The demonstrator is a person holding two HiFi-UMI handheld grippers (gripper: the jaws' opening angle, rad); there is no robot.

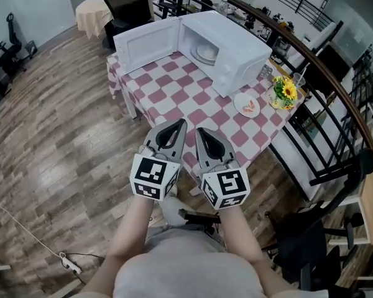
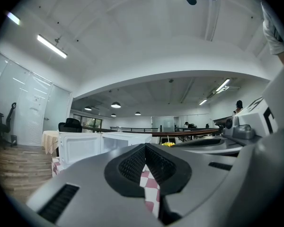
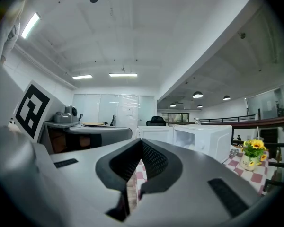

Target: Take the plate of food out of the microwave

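Observation:
The white microwave (image 1: 233, 48) stands at the back of a pink-checked table (image 1: 174, 95) with its door (image 1: 146, 42) swung open to the left. A white round dish (image 1: 206, 53) lies inside its cavity. A small plate of food (image 1: 247, 105) sits on the table just outside, by the microwave's near corner. My left gripper (image 1: 181, 124) and right gripper (image 1: 200, 130) are held side by side above the table's front edge, well short of the microwave. Both are shut with nothing between their fingers. The microwave (image 2: 128, 141) also shows far off in the left gripper view, and as the microwave (image 3: 203, 141) in the right gripper view.
A pot of yellow flowers (image 1: 283, 92) stands at the table's right edge, beyond the plate. A dark curved railing (image 1: 336, 98) runs close behind and to the right of the table. Office chairs (image 1: 127, 5) and another covered table (image 1: 90, 11) stand further back on the wooden floor (image 1: 56, 135).

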